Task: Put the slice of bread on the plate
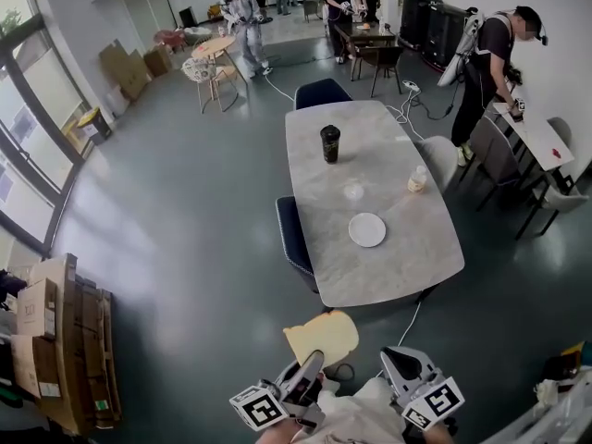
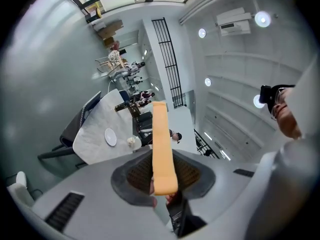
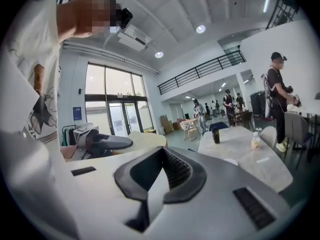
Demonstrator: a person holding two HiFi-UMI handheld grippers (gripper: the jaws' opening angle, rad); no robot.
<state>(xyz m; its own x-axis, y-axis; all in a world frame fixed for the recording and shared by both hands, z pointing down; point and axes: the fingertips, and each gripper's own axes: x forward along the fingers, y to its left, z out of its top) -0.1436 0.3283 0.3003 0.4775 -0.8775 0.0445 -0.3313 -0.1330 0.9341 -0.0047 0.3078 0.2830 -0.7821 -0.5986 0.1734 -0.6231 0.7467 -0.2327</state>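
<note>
The left hand-held gripper (image 1: 314, 361) sits at the lower edge of the head view. Its black-and-white marker cube (image 1: 258, 407) is in view, but the hand behind it is cut off by the frame. The jaws are clenched on the lower end of the pale yellow, flat slice of bread (image 1: 321, 336). In the left gripper view the slice is seen edge-on, upright between the ribbed pads, and it covers the jaw tips.

The right hand-held gripper (image 1: 393, 357) is just beside the left one and is partly cut off in the same way. In its own view the jaw rims meet at the tips with nothing between them.

The slice is held above the grey floor (image 1: 185, 248), short of the near end of the grey marble-pattern worktop (image 1: 388, 266). It is well apart from the round white plate (image 1: 367, 229), which lies bare on the near half of the worktop.

Further along the worktop:
- a tall black cup (image 1: 330, 143);
- a small pale bottle (image 1: 418, 179);
- a small clear round item (image 1: 353, 191), too faint to identify.

A dark blue chair (image 1: 293, 239) is partly hidden under the left edge of the worktop.
</note>
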